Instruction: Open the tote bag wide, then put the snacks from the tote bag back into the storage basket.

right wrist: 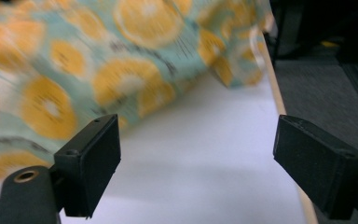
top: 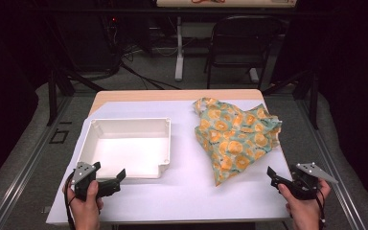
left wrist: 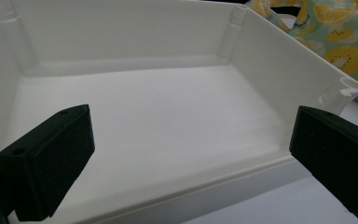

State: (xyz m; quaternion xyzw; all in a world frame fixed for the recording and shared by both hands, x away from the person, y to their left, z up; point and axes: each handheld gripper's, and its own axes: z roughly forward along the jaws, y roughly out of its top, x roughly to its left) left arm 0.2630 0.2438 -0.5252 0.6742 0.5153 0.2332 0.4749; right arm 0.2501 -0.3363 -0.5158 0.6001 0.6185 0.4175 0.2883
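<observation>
A crumpled teal cloth (top: 234,136) printed with orange slices lies on the right half of the white table (top: 191,191). A white rectangular bin (top: 124,146) stands empty on the left half. My left gripper (top: 117,181) sits at the bin's near edge, held in a hand, jaws wide apart with nothing between them; the left gripper view looks into the bin (left wrist: 168,116) and catches the cloth (left wrist: 340,42) past its corner. At the front right, my right gripper (top: 274,176) is open and apart from the cloth, which appears blurred (right wrist: 98,65) ahead of its jaws.
The table's right edge (right wrist: 279,102) runs close to the right gripper, with dark floor beyond. A black chair (top: 239,43) and a white table leg (top: 178,48) stand behind the table. Bare white surface lies between the bin and the cloth.
</observation>
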